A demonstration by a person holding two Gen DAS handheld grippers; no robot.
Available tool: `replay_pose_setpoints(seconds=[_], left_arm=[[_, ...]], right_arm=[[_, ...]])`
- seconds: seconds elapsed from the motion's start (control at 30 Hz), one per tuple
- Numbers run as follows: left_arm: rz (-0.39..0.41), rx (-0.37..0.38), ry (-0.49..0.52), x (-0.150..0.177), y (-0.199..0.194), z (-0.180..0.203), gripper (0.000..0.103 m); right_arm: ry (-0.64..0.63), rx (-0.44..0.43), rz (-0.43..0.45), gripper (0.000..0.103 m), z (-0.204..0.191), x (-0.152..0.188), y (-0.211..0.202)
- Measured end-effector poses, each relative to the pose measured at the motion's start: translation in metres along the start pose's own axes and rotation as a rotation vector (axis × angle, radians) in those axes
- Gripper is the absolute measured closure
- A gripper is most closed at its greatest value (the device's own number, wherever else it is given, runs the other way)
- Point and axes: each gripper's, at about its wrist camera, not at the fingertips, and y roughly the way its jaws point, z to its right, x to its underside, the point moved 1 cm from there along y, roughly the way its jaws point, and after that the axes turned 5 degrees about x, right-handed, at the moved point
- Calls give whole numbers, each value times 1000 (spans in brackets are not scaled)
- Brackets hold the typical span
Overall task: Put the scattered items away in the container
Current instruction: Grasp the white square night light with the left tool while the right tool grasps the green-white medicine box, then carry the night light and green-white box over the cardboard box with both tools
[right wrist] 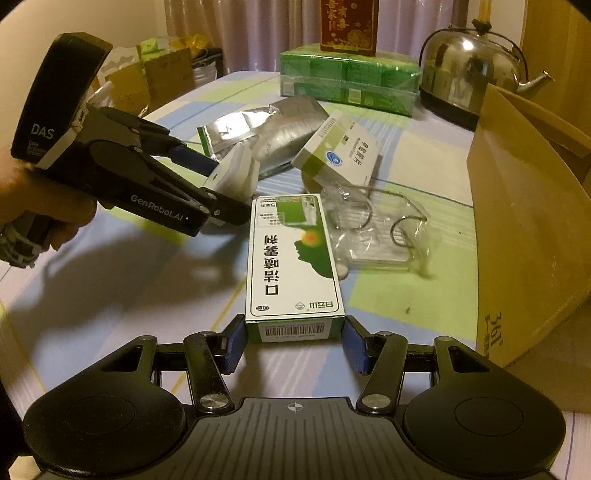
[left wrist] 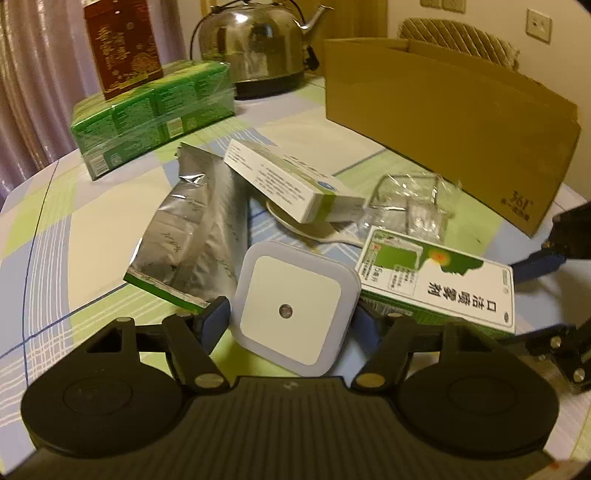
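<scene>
Right now the left gripper (left wrist: pixel 291 325) has its two blue-padded fingers (left wrist: pixel 214 321) closed against the sides of a white square night light (left wrist: pixel 295 306), which sits tilted between them; the right wrist view shows that same light (right wrist: pixel 236 171) lifted off the table at the tip of the left tool, with a hand (right wrist: pixel 44 206) on the handle at about 9 o'clock. The right gripper (right wrist: pixel 295 343) is spread wide, a blue pad (right wrist: pixel 236 343) standing on either side of the near end of a green-and-white spray box (right wrist: pixel 295 258); whether the pads touch the box I cannot tell. That box lies flat on the checked tablecloth (right wrist: pixel 129 295), its barcode end toward the camera. Just beyond it at 1 o'clock lies a clear plastic packet (right wrist: pixel 380 236) with wire hooks inside, and at 12 o'clock a white medicine box (right wrist: pixel 340 155) rests tilted, one end propped up. A silver foil pouch (right wrist: pixel 280 129) lies behind at 11 o'clock. The cardboard box (right wrist: pixel 524 221), the container, stands open at 3 o'clock of the right wrist view, near the packet. Farther back a wrapped green pack (right wrist: pixel 347 79) carries a red carton (right wrist: pixel 349 26), and a steel kettle (right wrist: pixel 472 70) stands at 1 o'clock
</scene>
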Motion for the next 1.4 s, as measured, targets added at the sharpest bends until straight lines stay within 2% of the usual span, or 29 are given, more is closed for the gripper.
replay_pose_setpoints(seconds=[0.13, 0.27, 0.33, 0.4, 0.47, 0.57, 0.77, 0.83, 0.87, 1.17, 1.4], left_arm=[[-45, -13, 22, 7, -11, 17, 37], [-98, -52, -1, 22, -28, 31, 38], [-116, -75, -20, 29, -37, 35, 39], [-120, -85, -42, 36, -43, 36, 39], [-108, -77, -51, 39, -48, 37, 37], [-95, -67, -33, 39, -47, 36, 29], [-84, -42, -21, 33, -37, 29, 28], [-96, -31, -17, 31, -33, 29, 38], [-100, -27, -15, 30, -32, 30, 40], [-143, -42, -28, 43, -53, 70, 40], [-141, -38, -61, 57, -62, 91, 40]], right_arm=[[1, -1, -2, 50, 0, 1, -2], [-7, -3, 2, 49, -1, 4, -3], [-9, 0, 10, 42, -1, 3, -3], [-6, -2, 21, 30, -1, 0, -2], [-8, -6, 29, 30, -1, -4, 0], [-7, -9, 29, 30, -1, -11, 6], [-6, -7, 27, 30, 2, -22, 16], [1, -11, 19, 43, 3, -24, 18], [5, -16, 14, 49, 4, -25, 19], [-10, -6, -21, 50, 2, 0, -10], [-38, 10, -32, 48, -2, 15, -18]])
